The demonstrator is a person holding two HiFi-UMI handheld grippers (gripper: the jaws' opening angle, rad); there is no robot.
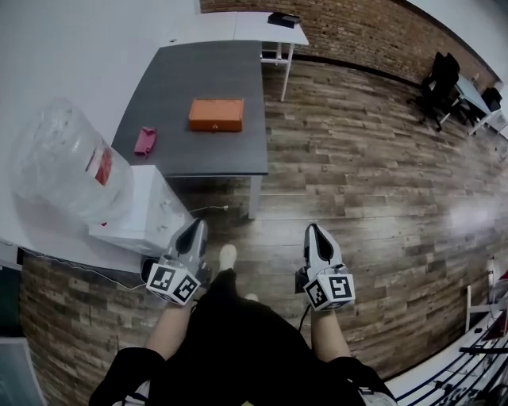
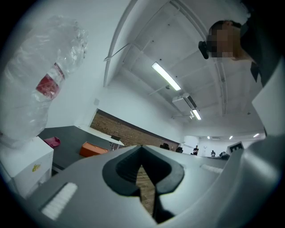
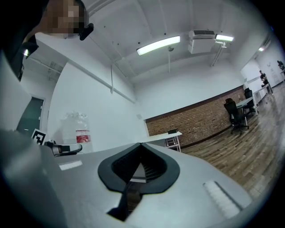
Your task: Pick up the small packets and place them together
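Two grippers sit close to the person, the left gripper and the right gripper, both shut with nothing in them. Ahead and to the left is the grey table. A pink packet lies by its left edge, nearer the left gripper, with an orange box farther on

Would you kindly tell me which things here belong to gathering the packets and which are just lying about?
For the job: pink packet, orange packet, both on the grey table; left gripper and right gripper, both shut and empty.
Just about: water bottle on its white dispenser, white table with a dark item, black office chair.
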